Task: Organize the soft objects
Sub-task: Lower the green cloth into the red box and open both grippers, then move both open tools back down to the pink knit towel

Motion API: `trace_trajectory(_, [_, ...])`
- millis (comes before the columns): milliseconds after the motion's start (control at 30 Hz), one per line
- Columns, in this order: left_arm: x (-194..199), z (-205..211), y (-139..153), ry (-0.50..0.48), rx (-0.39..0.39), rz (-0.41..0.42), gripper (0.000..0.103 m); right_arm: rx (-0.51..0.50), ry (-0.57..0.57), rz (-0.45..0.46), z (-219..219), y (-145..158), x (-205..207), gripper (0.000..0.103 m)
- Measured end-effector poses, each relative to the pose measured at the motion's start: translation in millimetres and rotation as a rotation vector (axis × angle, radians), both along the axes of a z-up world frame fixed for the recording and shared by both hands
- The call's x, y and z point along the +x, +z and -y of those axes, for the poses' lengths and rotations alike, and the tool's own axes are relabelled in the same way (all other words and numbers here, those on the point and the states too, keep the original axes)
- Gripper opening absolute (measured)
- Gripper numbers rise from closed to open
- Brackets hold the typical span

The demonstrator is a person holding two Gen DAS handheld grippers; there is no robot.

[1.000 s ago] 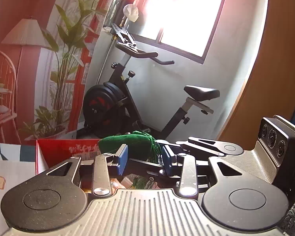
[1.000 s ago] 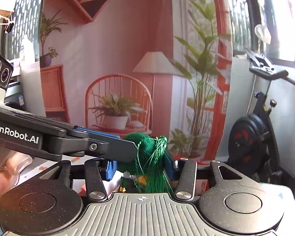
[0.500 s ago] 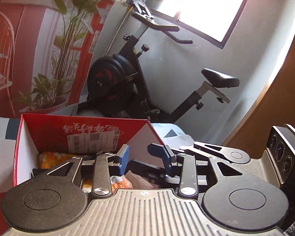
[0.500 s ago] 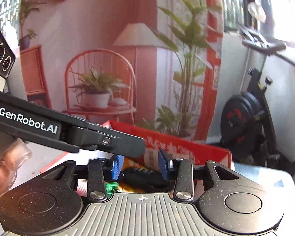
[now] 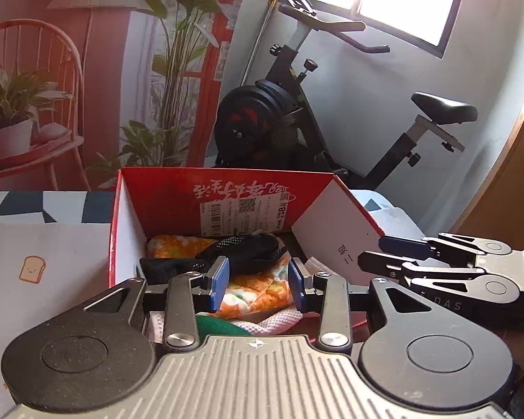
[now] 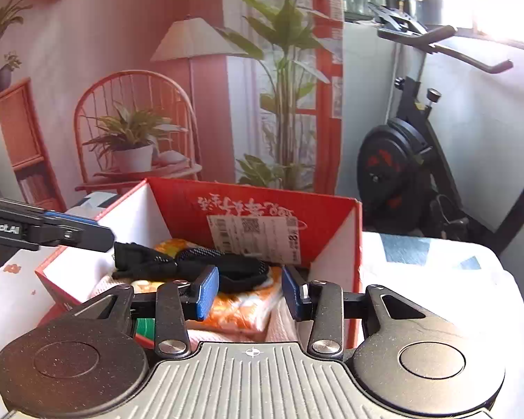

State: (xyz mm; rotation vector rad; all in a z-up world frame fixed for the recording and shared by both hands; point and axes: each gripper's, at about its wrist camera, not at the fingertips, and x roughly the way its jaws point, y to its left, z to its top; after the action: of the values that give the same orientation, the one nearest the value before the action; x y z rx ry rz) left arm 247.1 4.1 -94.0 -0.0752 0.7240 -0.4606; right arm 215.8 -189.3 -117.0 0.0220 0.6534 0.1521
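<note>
Red cardboard box [image 5: 164, 202] holds an orange floral cloth [image 5: 258, 289], a black mesh piece [image 5: 248, 248] and a green knit item [image 5: 220, 324]. Both the left tongs [image 5: 255, 284] and right tongs [image 6: 249, 293] hang released just above the box, gripping nothing; the right jaws have just been closing slightly.

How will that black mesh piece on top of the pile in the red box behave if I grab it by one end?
The black mesh piece lies draped in loose folds over the orange patterned cloth, so it will probably hang floppy. It looks thin and open-weave, likely light. Its strap-like end may trail and snag on the red box wall.

"obot.AI" on left gripper [image 6: 97, 235]; "DAS" on right gripper [image 5: 373, 256].
</note>
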Motion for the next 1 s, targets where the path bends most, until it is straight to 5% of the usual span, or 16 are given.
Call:
trace_trajectory(233, [-25, -12, 4, 0.037, 0.074, 0.022, 0.041, 0.007, -0.065, 0.000, 4, -4, -32, 0.043])
trace_trajectory(333, [-37, -17, 7, 0.056, 0.090, 0.034, 0.045, 0.001, -0.077, 0.007, 4, -2, -44, 0.053])
trace_trajectory(533, [-56, -26, 9, 0.079, 0.114, 0.053, 0.062, -0.010, -0.115, 0.035, 9, 2, -68, 0.083])
trace_trajectory(667, [-67, -29, 9, 0.102, 0.124, 0.071, 0.091, -0.011, -0.133, 0.042, 12, 1, -80, 0.102])
trace_trajectory(733, [-71, -32, 8, 0.119, 0.124, 0.079, 0.098, -0.015, -0.141, 0.039, 13, 0, -84, 0.102])
trace_trajectory(1000, [-74, -43, -6, 0.163, 0.114, 0.023, 0.099, -0.023, -0.163, 0.009, 16, -13, -94, 0.102])
